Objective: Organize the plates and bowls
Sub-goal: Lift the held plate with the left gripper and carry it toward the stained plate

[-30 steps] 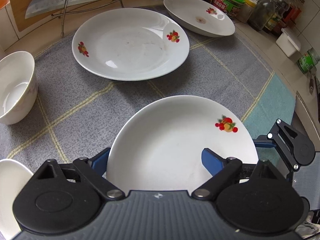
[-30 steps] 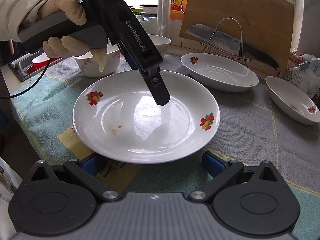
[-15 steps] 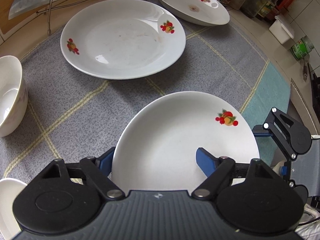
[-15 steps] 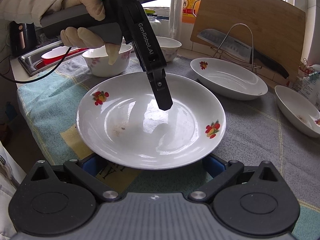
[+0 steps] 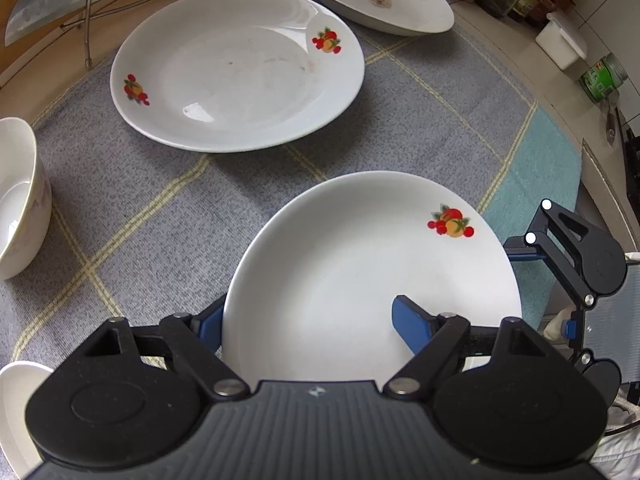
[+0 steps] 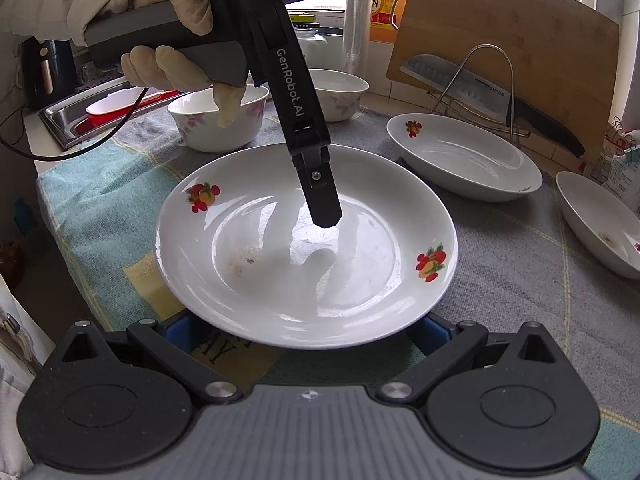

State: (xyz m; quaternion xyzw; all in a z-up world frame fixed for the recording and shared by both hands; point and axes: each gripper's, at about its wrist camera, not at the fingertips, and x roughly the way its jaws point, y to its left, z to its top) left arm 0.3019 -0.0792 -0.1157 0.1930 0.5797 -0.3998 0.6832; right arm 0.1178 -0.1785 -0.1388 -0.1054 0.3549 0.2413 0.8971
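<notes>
Three plates are spread across the cloth-covered tabletop (image 5: 160, 216), and all the action is at the nearest plate (image 6: 280, 280), sitting flat at the front edge. The middle plate (image 5: 240, 72) lies apart behind it and the far plate (image 5: 376, 0) is further back again. Two bowls (image 6: 216, 120) wait off to the side, untouched.

Nothing is stacked yet, so I read this as the pick-up of the first plate.

The left tool (image 5: 310, 316), in a gloved hand (image 6: 172, 32), points steeply down astride that plate's rim. One finger hangs over the well, the other is outside the edge. The jaws are half-spread, and I cannot tell whether the pads bite.

The right tool (image 6: 306, 328) is spread wide and gripping nothing, its fingers tucked low at the near rim.

Next up, by my reckoning: get a sure pinch on the rim, lift level with the right tool steadying, then carry it over and settle it squarely into the middle plate.
</notes>
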